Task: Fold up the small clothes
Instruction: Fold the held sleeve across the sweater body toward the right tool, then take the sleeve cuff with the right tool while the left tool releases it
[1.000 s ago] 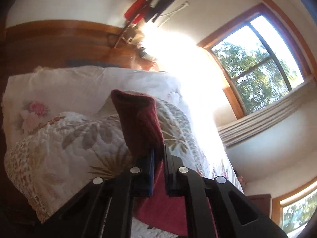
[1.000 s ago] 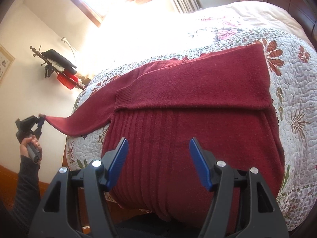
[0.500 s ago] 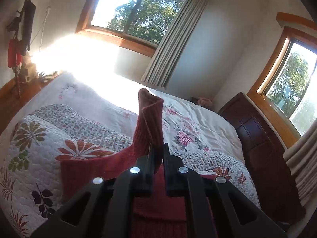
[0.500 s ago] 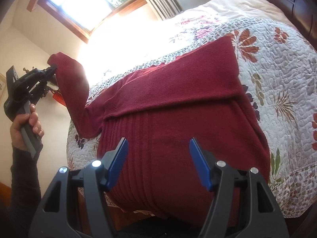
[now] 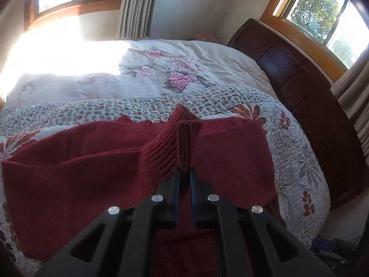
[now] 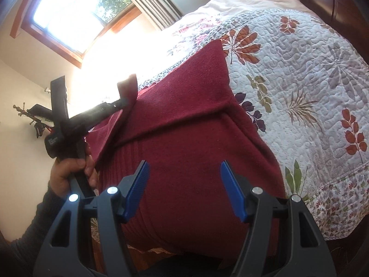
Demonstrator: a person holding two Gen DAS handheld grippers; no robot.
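Sweater cuff (image 5: 188, 145) pinched in left gripper (image 5: 183, 180) fingers, right gripper (image 6: 184, 191) fingers spread, label on left gripper illegible

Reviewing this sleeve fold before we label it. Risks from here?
1. The left hand-held gripper pinches only the cuff; the thick knit may slip out mid-fold.
2. The right hand-held gripper hovers open, so nothing pins the red sweater; dragging the sleeve could disturb the folded sleeve.

Sunlit bedroom: quilted bed (image 5: 299, 152), dark headboard (image 5: 299, 80), wood-framed windows (image 5: 322, 11), curtains (image 5: 136, 4).
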